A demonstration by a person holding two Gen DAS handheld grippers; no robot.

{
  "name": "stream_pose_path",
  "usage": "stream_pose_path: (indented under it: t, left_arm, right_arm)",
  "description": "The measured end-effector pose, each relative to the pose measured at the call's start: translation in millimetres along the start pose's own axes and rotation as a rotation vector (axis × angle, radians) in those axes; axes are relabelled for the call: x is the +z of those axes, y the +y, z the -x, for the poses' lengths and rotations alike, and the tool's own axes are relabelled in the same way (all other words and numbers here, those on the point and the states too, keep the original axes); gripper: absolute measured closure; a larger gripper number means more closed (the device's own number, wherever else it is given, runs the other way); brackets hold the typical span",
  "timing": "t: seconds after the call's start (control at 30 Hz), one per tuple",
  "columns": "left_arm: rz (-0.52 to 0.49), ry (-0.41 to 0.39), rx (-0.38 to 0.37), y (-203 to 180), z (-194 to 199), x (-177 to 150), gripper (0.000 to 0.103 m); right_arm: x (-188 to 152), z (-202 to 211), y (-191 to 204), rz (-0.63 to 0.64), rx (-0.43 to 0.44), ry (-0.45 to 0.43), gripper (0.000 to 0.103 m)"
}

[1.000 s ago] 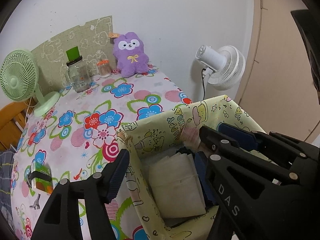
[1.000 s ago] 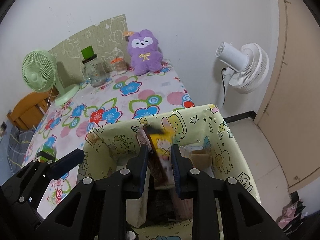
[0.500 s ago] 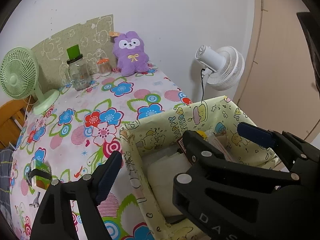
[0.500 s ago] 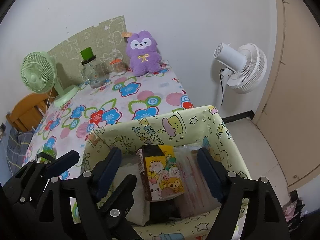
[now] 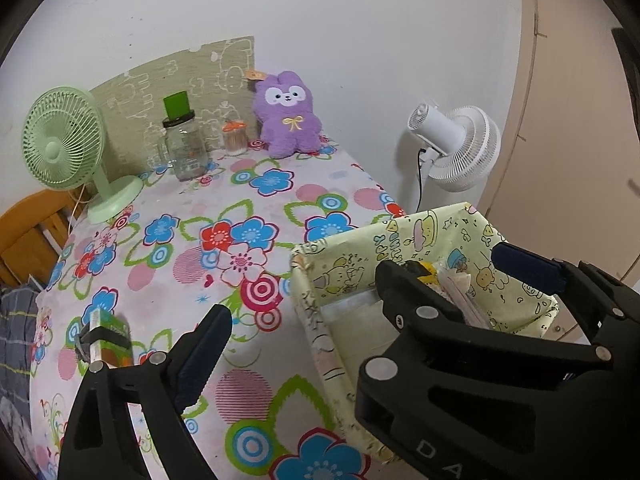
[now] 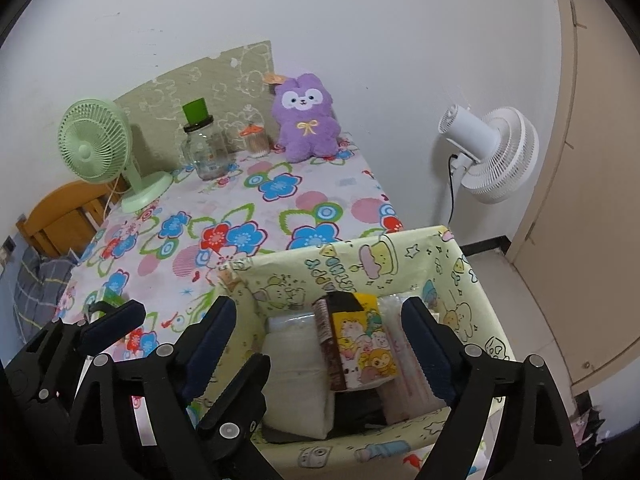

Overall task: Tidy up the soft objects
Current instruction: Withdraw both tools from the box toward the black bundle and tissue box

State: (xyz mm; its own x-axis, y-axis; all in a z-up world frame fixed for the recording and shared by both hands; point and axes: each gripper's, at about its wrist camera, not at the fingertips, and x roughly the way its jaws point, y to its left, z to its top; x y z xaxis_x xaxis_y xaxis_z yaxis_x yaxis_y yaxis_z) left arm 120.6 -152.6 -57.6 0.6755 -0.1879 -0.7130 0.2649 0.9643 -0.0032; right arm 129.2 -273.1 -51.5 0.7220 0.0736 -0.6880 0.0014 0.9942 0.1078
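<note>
Cartoon packet [image 6: 362, 342] upright in fabric bin [image 6: 460, 280], long axis vertical

My count, table and bin:
- Fans, two: green desk fan [image 6: 94, 140] on table, white fan [image 6: 494, 154] beside it.
- Plush toy [image 6: 306, 118], purple: one.
- Glass jar [image 6: 204, 152], green lid: one.
- Small toothpick pot [image 6: 256, 140]: one.
- Fabric bin [image 6: 360, 258], yellow cartoon print: one.
- Packs in bin, three that I make out: white pack [image 6: 296, 372], cartoon-animal pack [image 6: 362, 346], pink pack [image 6: 400, 344].
- My tongs: two, left gripper [image 5: 400, 312], right gripper [image 6: 320, 344].

Soft even light; fisheye edges dark, perhaps vignetted.
</note>
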Motion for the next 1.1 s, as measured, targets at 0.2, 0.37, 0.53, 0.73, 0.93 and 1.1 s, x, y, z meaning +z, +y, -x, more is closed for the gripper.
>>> stream_pose_path:
  t: [0.2, 0.37, 0.53, 0.73, 0.93, 1.1]
  left_arm:
    - [0.007, -0.021, -0.006, 10, 11, -4, 0.005]
    - [0.022, -0.025, -0.019, 18, 16, -6, 0.004]
    - [0.035, -0.06, -0.006, 26, 30, -7, 0.004]
    - [0.045, -0.096, 0.012, 36, 46, -11, 0.004]
    - [0.064, -0.124, 0.026, 48, 59, -15, 0.004]
    - [0.083, -0.129, 0.031, 60, 68, -18, 0.004]
  right_arm:
    - [0, 10, 15, 0.018, -0.002, -0.021, 0.011]
    - [-1, 17, 24, 0.023, -0.01, -0.036, 0.008]
    - [0, 26, 33, 0.023, 0.005, -0.05, 0.008]
    - [0, 38, 49, 0.047, 0.012, -0.075, 0.007]
    - [0, 49, 68, 0.072, 0.021, -0.1, 0.006]
    - [-1, 57, 80, 0.084, 0.03, -0.114, 0.006]
